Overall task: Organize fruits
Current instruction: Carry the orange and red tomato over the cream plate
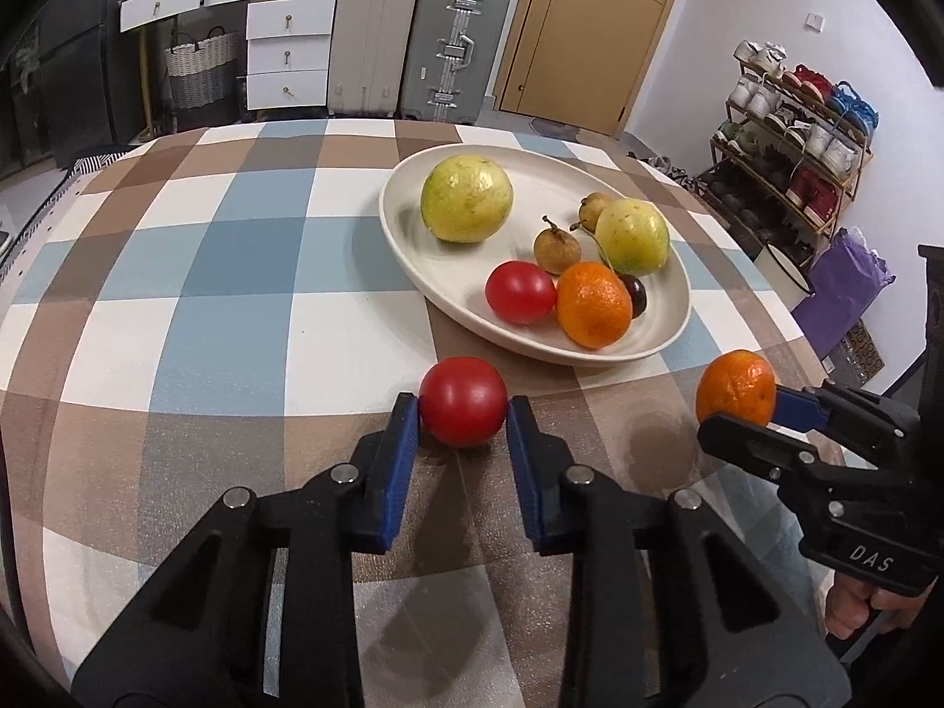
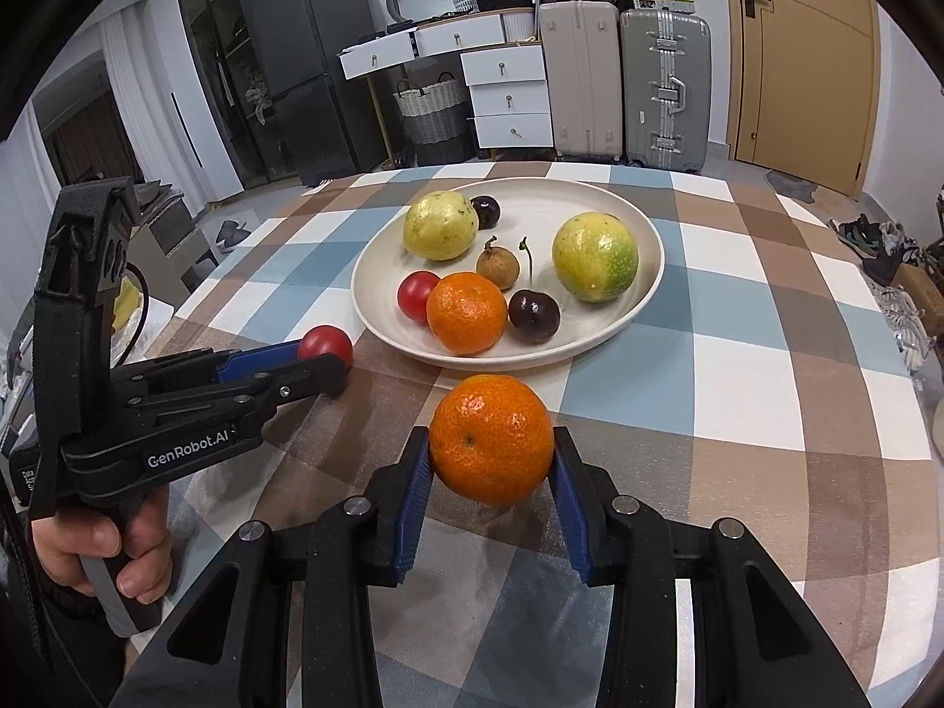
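The bench [image 1: 248,271], under a checked cloth of blue, brown and white, carries one cream plate [image 1: 413,248] set toward its far edge.

Only the right wrist view shows a second dark cherry [image 2: 485,211] at the plate's far rim, behind the left guava; in the left wrist view that guava hides it. Only the left wrist view shows a second longan [image 1: 593,207], tucked behind the right guava. The right wrist view also shows the person's left hand [image 2: 106,554] around its handle; the left wrist view shows just a few fingers of the right hand [image 1: 849,607] at its lower right edge.

Counted across both views, largest first: two yellow-green guavas [image 1: 466,199], two tangerines, two red tomatoes, two longans, two cherries. On the plate lie both guavas, one tangerine [image 1: 593,304], one tomato [image 1: 520,292], both longans and both cherries.

The other tangerine [image 2: 491,439] is clamped between the pads of the right tongs [image 2: 491,460], raised off the cloth just short of the plate's near rim. The other tomato [image 1: 464,410] sits on the cloth before the plate's near-left rim, and the left tongs [image 1: 463,416] are closed on it, both blue pads pressing its sides.
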Demonstrator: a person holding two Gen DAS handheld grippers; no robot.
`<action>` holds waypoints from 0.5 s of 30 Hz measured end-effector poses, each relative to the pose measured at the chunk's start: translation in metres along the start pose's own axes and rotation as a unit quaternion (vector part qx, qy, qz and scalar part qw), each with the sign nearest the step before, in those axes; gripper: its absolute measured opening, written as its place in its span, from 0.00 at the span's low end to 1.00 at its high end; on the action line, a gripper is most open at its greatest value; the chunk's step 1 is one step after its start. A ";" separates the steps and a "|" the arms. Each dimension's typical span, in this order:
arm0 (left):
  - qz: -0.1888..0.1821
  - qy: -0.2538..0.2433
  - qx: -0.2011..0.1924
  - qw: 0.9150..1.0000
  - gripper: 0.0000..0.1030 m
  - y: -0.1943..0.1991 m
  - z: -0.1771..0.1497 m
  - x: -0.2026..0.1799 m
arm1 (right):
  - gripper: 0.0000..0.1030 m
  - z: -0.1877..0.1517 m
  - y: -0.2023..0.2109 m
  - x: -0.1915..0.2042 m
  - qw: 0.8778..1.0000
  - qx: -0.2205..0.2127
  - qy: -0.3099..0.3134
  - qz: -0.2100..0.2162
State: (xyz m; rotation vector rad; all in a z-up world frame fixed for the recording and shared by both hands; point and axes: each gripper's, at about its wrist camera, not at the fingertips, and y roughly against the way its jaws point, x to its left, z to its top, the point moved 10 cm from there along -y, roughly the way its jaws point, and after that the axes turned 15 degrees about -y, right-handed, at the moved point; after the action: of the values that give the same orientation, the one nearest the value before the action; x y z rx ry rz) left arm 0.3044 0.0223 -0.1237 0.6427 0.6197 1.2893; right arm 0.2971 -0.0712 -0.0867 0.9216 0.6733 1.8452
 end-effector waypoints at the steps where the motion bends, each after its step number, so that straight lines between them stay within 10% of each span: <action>1: 0.001 0.000 -0.003 1.000 0.27 0.002 0.001 0.000 | 0.38 0.001 0.000 0.000 1.000 -0.001 -0.001 0.000; 15: 0.009 -0.001 -0.029 1.000 0.27 0.030 0.011 0.001 | 0.38 0.022 0.018 -0.002 1.000 -0.021 -0.009 0.013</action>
State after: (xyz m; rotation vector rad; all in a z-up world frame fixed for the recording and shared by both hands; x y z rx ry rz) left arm 0.2934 0.0267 -0.0944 0.6016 0.5740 1.3190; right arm 0.3070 -0.0789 -0.0612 0.9229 0.6110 1.8651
